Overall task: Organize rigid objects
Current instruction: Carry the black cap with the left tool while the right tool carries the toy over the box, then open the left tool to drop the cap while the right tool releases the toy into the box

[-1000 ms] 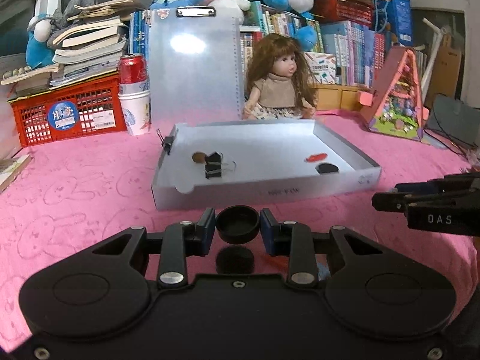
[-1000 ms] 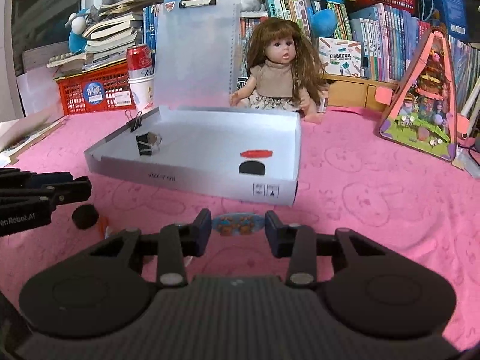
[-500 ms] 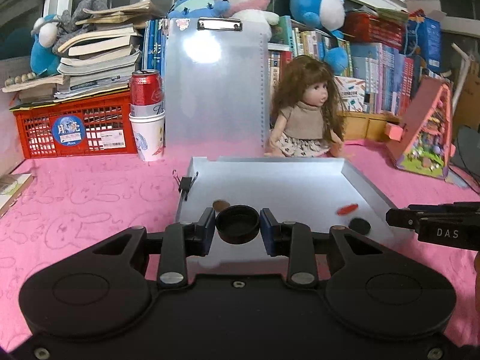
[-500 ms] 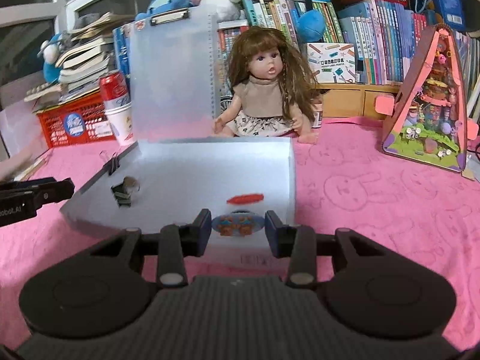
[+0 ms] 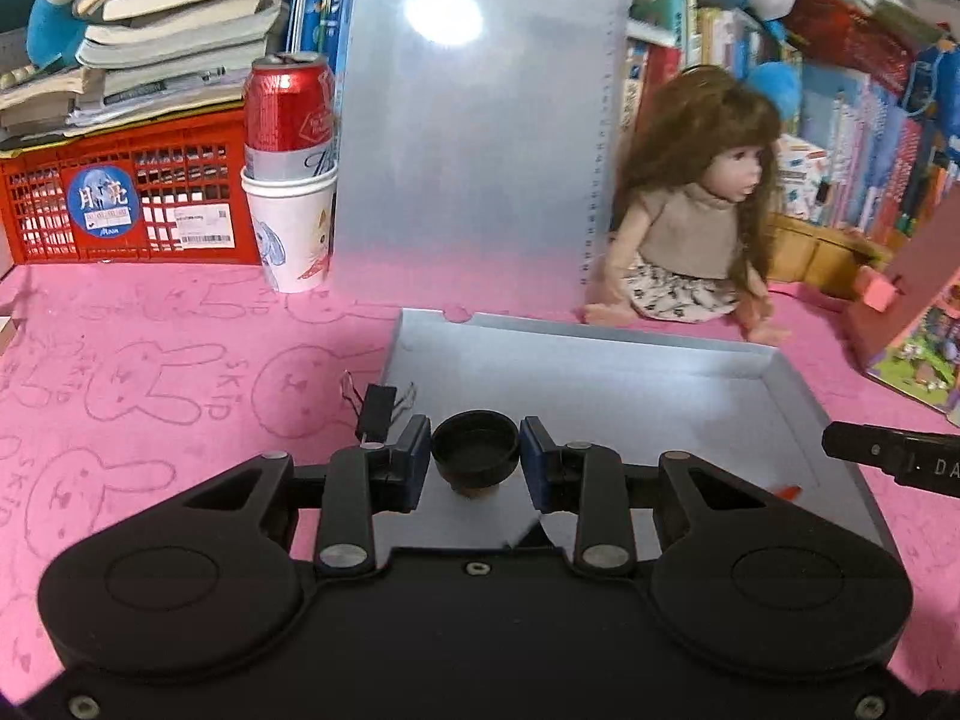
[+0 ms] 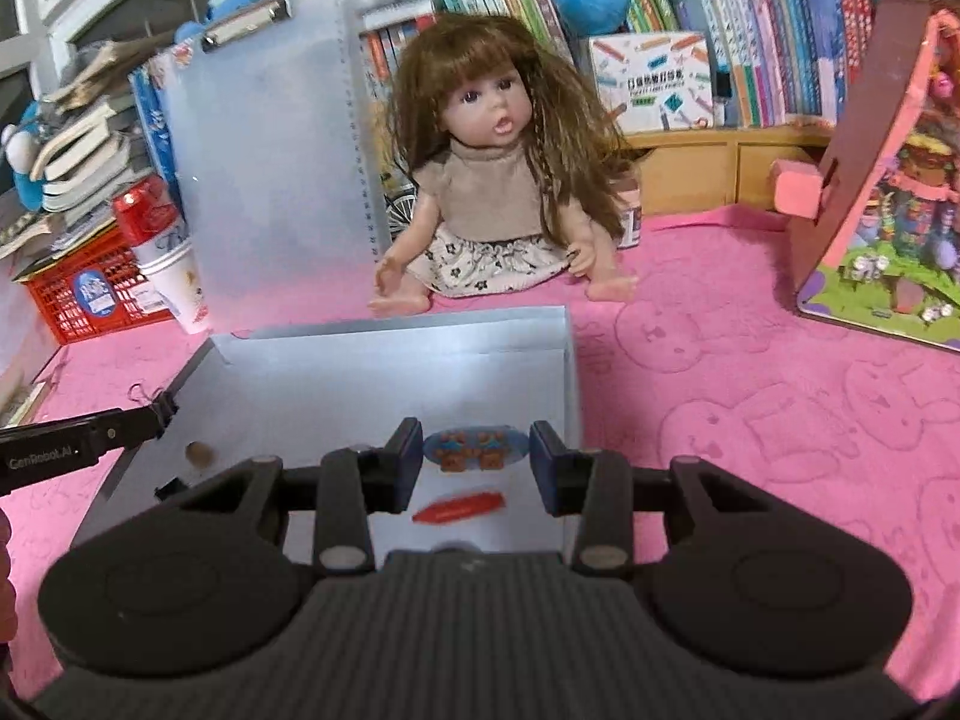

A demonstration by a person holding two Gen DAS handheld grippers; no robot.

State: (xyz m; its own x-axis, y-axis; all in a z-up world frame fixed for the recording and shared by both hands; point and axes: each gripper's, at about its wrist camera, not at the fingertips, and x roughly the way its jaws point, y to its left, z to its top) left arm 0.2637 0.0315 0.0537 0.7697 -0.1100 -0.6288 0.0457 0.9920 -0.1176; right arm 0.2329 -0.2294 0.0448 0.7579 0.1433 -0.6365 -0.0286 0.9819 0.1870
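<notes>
Nearest, the left gripper [image 5: 476,462] is clamped on a small round black plastic cap [image 5: 476,450], its blue pads touching both sides; it hangs over the near left part of the shallow grey cardboard tray [image 5: 690,354]. The right gripper [image 6: 475,461] pinches a flat oval blue plaque with two brown bear figures [image 6: 474,449] by its ends, over the tray's near right part. Below it on the tray floor lies a thin red strip [image 6: 459,507], with a small brown disc [image 6: 198,453] further left (what it is made of I cannot tell). A black binder clip [image 5: 375,417] is clipped on the tray's left wall, just beside the left fingers. Beyond the tray stand a translucent clipboard [image 5: 474,138], a long-haired doll in a beige top [image 6: 489,192], a red can in a white paper cup [image 5: 290,180] and a red plastic crate [image 5: 120,198] on the pink cloth [image 5: 150,372]. Risks, as judged: released from this height, the cap may roll or bounce towards the low wall; the plaque, held only at its edges, could tilt and slip out early; the left fingers could snag the binder clip and shift the light tray.
</notes>
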